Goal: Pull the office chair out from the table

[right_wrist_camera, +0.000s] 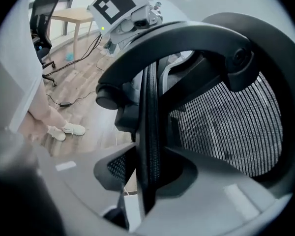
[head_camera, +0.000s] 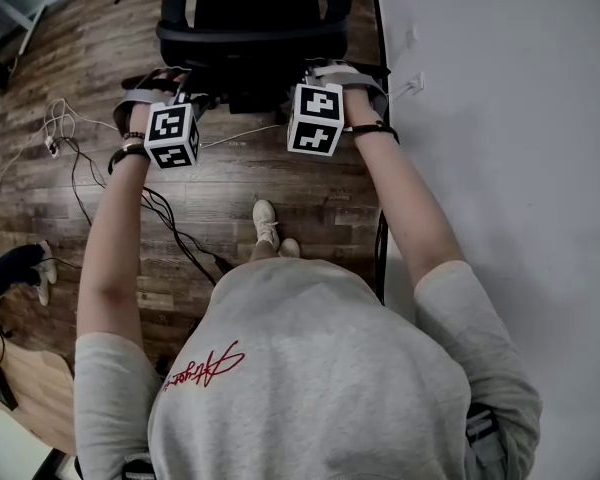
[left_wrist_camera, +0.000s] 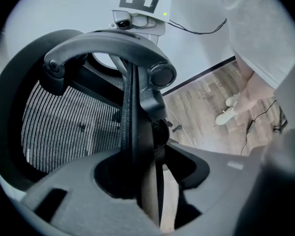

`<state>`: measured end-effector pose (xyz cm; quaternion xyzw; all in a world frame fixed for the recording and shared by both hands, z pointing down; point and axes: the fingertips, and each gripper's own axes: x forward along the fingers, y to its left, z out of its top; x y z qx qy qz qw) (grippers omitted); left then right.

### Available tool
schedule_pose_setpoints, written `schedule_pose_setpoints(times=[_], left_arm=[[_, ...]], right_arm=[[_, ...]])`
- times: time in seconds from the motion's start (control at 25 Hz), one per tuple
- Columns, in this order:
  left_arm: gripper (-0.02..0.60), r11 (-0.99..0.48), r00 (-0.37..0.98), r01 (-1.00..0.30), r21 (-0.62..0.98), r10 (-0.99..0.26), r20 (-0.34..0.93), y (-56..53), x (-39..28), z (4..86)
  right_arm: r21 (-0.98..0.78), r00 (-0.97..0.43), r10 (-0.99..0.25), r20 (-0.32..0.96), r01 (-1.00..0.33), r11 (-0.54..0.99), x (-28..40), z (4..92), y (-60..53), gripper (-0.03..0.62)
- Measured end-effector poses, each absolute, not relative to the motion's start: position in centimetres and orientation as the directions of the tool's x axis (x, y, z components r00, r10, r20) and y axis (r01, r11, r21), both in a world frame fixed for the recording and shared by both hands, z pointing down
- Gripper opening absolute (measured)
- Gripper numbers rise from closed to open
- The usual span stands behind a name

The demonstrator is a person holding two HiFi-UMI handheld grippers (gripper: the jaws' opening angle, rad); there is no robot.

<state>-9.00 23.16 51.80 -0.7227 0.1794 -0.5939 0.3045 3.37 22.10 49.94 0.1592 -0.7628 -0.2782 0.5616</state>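
**Office chair (head_camera: 250,28) held by its back rim, close to the surface's edge**

The white surface (head_camera: 500,118) has its edge just right of the right gripper (right_wrist_camera: 148,168). Wood floor (head_camera: 230,193) lies open behind both jaws, with cables (head_camera: 165,213) trailing behind the left gripper (left_wrist_camera: 148,168). The right jaws, narrowly parted, clamp the backrest rim. The left jaws stand wider, with the rim between them and a gap on one side. The chair is black and mesh-backed, directly ahead of the jaws.

Bare left forearm (head_camera: 110,238) and bare right forearm (head_camera: 405,198) stretched forward, angled down. Right grey two-jaw gripper (right_wrist_camera: 145,181) clamped on black mesh chair-back rim (right_wrist_camera: 150,107). Left grey two-jaw gripper (left_wrist_camera: 153,191) straddles the rim, jaws apart, gap showing.
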Motion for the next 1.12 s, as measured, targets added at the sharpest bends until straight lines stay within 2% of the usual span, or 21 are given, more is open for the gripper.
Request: schedule_pose_setpoints(times=[0.2, 0.36, 0.72, 1.0, 1.12], left_arm=[[0.186, -0.763, 0.232, 0.107, -0.638, -0.604, 0.762, 23.4, -9.0, 52.0], [0.229, -0.781, 0.228, 0.115, -0.614, -0.581, 0.782, 23.7, -9.0, 52.2], [0.258, -0.818, 0.229, 0.106, -0.566, -0.533, 0.814, 24.2, -8.9, 52.2], [0.298, -0.864, 0.228, 0.095, -0.494, -0.464, 0.856, 24.7, -9.0, 52.5], [0.346, -0.892, 0.225, 0.094, -0.442, -0.413, 0.882, 25.2, -9.0, 52.7]], right_arm=[[0.644, -0.321, -0.588, 0.742, 0.100, 0.758, 3.4, 50.1, 22.3, 0.123], [0.626, -0.314, -0.574, 0.756, 0.094, 0.774, 3.4, 50.1, 22.3, 0.138], [0.570, -0.296, -0.522, 0.800, 0.102, 0.815, 3.5, 50.4, 22.9, 0.181], [0.482, -0.259, -0.440, 0.860, 0.128, 0.867, 3.7, 51.1, 23.7, 0.267], [0.436, -0.238, -0.397, 0.886, 0.140, 0.889, 3.8, 51.4, 24.3, 0.329]])
